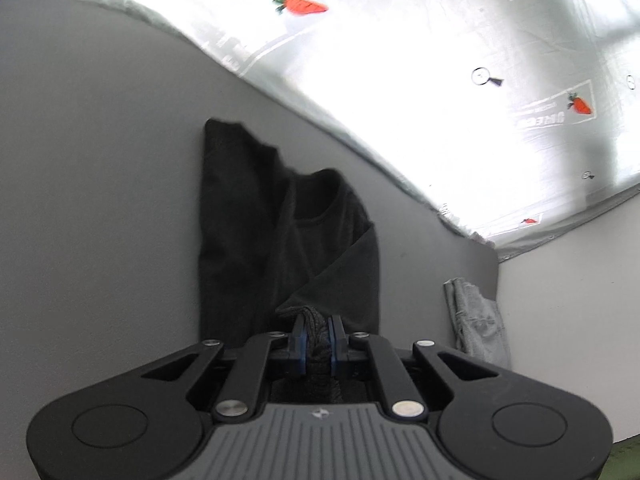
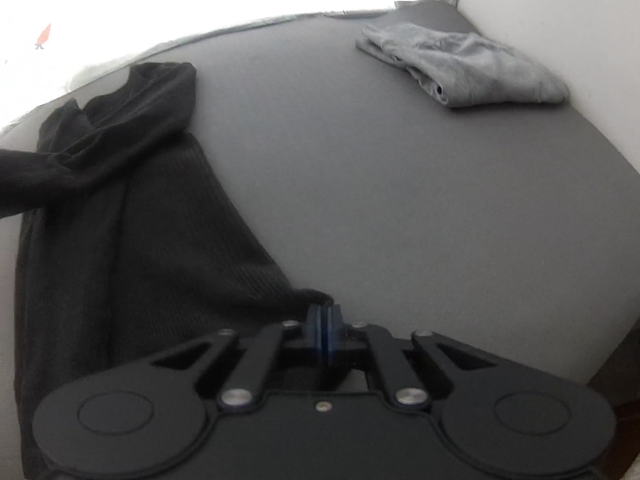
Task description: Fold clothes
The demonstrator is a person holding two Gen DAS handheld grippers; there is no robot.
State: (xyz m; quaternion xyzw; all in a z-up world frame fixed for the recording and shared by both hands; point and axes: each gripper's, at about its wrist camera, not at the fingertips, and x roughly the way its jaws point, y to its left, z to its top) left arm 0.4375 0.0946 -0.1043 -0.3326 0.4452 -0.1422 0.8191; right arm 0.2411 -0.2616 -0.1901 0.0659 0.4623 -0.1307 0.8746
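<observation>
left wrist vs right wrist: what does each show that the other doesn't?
Left wrist only: the left gripper shut on a bunched fold of the black garment, and the carrot-print sheet in detail.
Right wrist only: the right gripper shut at the garment's near corner.
Both: the black garment, the grey folded cloth and the grey surface.

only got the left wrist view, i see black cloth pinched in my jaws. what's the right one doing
Observer: The right gripper is shut at the black garment's near corner; whether it pinches cloth I can't tell.
Operator: ok is that grey thing folded
Observer: The grey garment lies loosely folded in the far corner, beside the white wall.
Operator: anything between them
Observer: Only bare grey table; the two garments lie apart.
</observation>
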